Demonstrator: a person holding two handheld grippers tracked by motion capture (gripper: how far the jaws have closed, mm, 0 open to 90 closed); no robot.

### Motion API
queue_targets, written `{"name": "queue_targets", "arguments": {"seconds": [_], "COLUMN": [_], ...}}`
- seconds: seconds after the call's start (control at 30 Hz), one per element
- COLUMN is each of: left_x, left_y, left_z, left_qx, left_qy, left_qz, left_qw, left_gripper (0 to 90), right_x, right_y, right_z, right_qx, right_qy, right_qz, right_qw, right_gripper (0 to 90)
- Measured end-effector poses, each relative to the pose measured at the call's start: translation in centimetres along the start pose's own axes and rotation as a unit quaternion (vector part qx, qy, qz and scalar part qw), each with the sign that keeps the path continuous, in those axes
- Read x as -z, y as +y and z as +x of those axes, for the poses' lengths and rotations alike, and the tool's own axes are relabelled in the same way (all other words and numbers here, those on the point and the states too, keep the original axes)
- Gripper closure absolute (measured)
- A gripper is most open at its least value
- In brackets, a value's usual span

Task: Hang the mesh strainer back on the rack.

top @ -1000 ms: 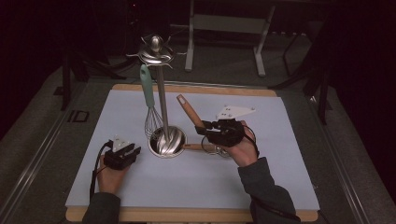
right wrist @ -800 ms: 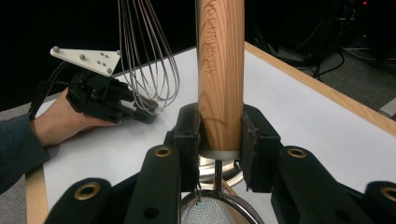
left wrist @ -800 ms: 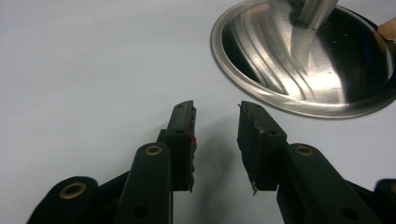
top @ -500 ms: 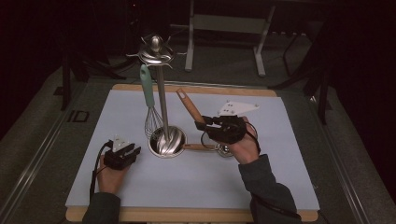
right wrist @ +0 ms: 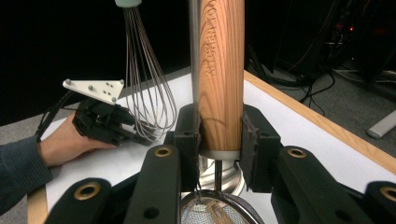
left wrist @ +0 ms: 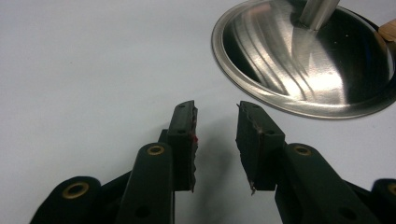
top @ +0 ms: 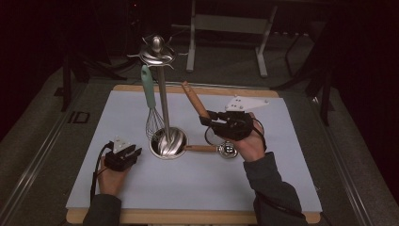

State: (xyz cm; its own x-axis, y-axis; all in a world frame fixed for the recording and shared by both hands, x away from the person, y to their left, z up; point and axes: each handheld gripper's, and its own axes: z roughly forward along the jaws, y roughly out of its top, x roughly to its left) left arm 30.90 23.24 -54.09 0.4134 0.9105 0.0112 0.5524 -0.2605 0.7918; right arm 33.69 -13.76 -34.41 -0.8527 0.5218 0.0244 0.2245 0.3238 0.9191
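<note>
- Right gripper (top: 210,120): fingers (right wrist: 187,140) are clamped on both sides of the wooden handle (top: 196,101) of a small mesh strainer (right wrist: 219,212), right at the metal collar. It's just right of the utensil stand (top: 162,101).
- The handle's long axis tilts up and away from the person, leaning toward the stand's pole; the mesh end hangs low below the fingers, off the counter (top: 263,188).
- Left gripper (top: 134,151): fingers (left wrist: 184,140) apart with nothing between them, and they've just closed in a touch. It rests on the counter just left of the stand's shiny round base (left wrist: 308,60), pointing at it.
- Around the stand: a whisk (top: 151,106) with a mint-green handle hangs from its top on the left side, wires near the pole.
- A wooden-handled measuring spoon (top: 214,149) lies flat on the counter, its handle end at the base's right edge, under the right gripper.
</note>
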Motion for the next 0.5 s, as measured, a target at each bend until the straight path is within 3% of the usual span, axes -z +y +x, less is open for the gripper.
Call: {"name": "queue_targets", "arguments": {"seconds": [0.5], "left_x": [0.00], "left_y": [0.00], "left_z": [0.01], "left_qx": [0.000], "left_qy": [0.000], "left_qz": [0.000], "left_qw": [1.0000], "left_gripper": [68.3], "right_x": [0.64], "right_y": [0.84], "right_z": [0.01], "right_qx": [-0.003], "right_qy": [0.003], "right_qz": [-0.018], "right_qw": [0.9998], "right_gripper": [70.9]}}
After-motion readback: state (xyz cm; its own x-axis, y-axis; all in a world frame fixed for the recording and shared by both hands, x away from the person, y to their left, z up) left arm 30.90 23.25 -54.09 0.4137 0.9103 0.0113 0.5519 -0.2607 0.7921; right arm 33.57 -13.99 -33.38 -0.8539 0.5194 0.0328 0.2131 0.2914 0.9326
